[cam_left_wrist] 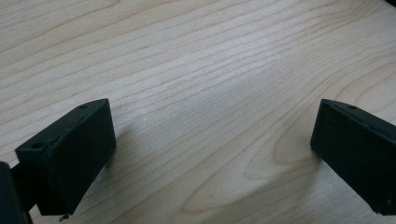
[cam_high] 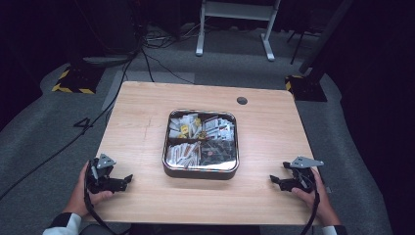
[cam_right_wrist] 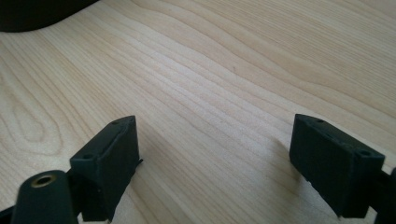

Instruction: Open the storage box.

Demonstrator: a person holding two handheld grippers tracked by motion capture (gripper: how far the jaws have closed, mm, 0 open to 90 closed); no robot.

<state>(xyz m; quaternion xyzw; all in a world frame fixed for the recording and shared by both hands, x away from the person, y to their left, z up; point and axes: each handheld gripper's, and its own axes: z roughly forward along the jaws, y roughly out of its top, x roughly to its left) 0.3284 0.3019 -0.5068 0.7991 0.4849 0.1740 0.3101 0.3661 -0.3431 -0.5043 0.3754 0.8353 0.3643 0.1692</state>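
High view: light wood-grain tabletop, rectangular with rounded corners, dark round grommet hole near the far edge, sitting on grey carpet with black cables trailing across it. Square metal tray with rounded corners and a shiny rim is sitting mid-tabletop, split into four compartments; contents are looking like small packets, pale with yellow bits in the far-left one, white and brown in the far-right, brown-and-white sticks in the near-left, dark pieces in the near-right; too small to tell more. Left gripper is resting near the front-left corner, right gripper near the front-right, both matte black with a grey three-cornered plate on top, each held in a hand, both pointing inward at the tray and well apart from it, one on either side. White sleeve cuffs are showing at the bottom edge. Left gripper view: left gripper is sitting low over bare wood, jaws standing wide apart, nothing between them; blocky black jaws with small screw holes on top, casting soft shadows on the grain. Right gripper view: right gripper is showing the same, jaws wide apart, only bare wood grain between them, brass-coloured insert visible in a black part at the lower left; a dark rounded shape is sitting at the top-left corner, can't tell what it is.
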